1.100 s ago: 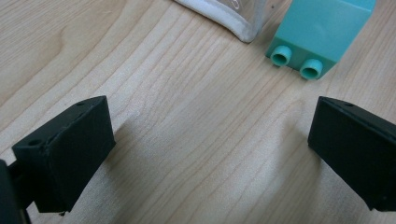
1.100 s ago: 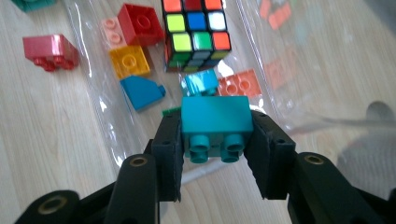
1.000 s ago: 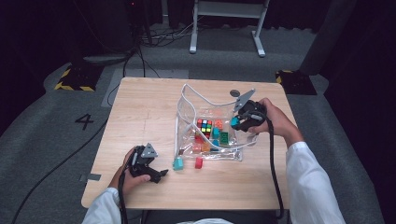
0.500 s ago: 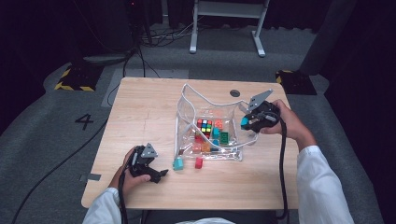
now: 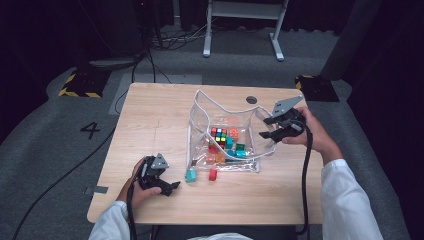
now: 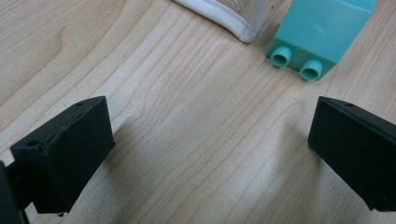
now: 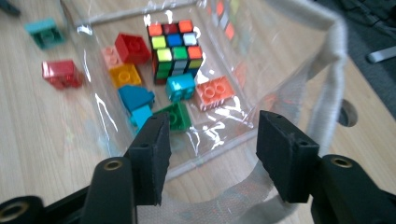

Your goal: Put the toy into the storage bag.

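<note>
Bare table (image 5: 150,125) left; clear bag (image 5: 200,107) blocks centre.

The worktop (image 5: 150,125) is pale wood with fine lines of grain, smooth and a little dull. The bag (image 7: 261,70) is clear, shiny plastic that throws back the light, and its edge band looks like soft white cloth. The puzzle cube (image 7: 173,44) and the small blocks (image 7: 215,95) are hard, glossy plastic. The teal block (image 6: 322,32) is smooth plastic with a soft shine. The pads (image 7: 152,154) of the right hand-held gripper (image 7: 210,154) look like black, dull foam or rubber. The floor (image 5: 50,125) looks like rough grey carpet.
</note>
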The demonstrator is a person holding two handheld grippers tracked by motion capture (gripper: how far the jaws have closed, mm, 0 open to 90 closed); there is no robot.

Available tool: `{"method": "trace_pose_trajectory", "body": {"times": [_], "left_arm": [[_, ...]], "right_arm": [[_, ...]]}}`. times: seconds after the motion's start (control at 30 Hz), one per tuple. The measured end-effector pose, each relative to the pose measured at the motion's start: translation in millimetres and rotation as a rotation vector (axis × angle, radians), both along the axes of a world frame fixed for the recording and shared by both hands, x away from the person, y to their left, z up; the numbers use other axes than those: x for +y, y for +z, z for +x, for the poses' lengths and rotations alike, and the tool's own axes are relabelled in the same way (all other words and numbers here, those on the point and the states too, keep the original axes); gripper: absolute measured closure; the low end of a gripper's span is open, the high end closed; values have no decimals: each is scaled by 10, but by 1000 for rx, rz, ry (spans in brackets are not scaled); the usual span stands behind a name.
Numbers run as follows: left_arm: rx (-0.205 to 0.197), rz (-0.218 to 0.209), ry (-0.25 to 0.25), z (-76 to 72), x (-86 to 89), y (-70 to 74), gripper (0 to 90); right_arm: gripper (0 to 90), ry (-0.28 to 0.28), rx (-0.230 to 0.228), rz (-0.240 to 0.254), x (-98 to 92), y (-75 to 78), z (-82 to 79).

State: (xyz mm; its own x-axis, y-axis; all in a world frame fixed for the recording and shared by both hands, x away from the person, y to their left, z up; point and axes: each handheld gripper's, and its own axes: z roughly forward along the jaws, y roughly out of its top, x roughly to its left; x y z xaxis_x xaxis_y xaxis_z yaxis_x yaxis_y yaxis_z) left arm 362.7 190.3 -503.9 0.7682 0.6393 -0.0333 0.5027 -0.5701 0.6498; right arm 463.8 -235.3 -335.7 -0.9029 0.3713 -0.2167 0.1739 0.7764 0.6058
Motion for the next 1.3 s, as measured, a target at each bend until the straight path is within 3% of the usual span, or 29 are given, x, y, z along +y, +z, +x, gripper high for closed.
{"method": "trace_pose_trajectory", "body": {"times": [0.23, 0.43, 0.53, 0.77, 1.0, 1.3], "left_arm": [[0, 1, 2, 2, -3, 1, 1], [0, 1, 2, 2, -3, 1, 1], [0, 1, 2, 2, -3, 1, 1], [0, 1, 2, 2, -3, 1, 1], [-1, 0, 3, 1, -3, 0, 1], [0, 0, 3, 1, -3, 0, 1]], "right_arm": [[332, -57, -89, 71, -137, 174, -181], [303, -96, -131, 154, -333, 276, -296], [290, -137, -146, 173, -419, 280, -339], [282, -182, -155, 193, -587, 223, -433], [282, -185, -164, 222, -708, 144, -545], [286, -208, -147, 240, -908, -164, -706]]}}
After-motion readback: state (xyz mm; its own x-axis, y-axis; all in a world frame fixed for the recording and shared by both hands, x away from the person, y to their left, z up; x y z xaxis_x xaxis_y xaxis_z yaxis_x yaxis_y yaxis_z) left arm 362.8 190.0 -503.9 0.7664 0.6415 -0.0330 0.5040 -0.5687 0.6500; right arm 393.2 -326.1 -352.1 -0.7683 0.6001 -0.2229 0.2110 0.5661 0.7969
